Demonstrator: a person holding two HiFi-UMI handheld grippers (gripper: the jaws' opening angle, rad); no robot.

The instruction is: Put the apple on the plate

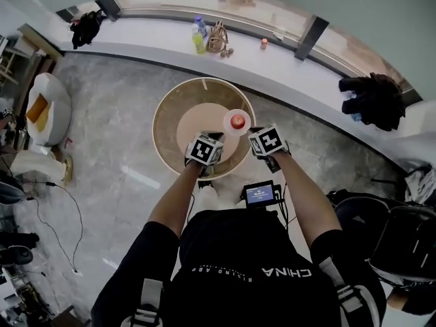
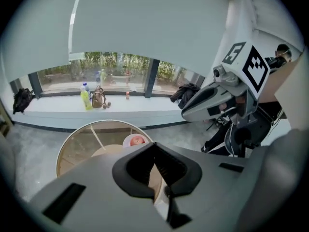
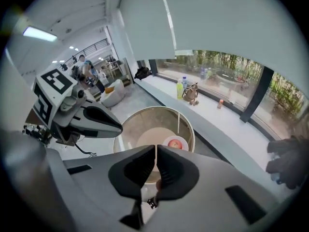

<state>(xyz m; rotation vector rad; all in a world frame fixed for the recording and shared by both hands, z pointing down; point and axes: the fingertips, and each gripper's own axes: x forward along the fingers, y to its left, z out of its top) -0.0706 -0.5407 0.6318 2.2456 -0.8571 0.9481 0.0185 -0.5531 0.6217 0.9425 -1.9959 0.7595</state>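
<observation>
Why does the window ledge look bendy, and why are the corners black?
Head view: the wide lens probably bends the window ledge into a curve. Left gripper view and right gripper view: fish-eye lenses give round pictures, so the corners stay black. The left claw and right claw, close to the lens, look soft, while the apple on the plate stays fairly clear.

Round table (image 1: 170, 114); white plate (image 1: 227, 123) near its edge.
</observation>
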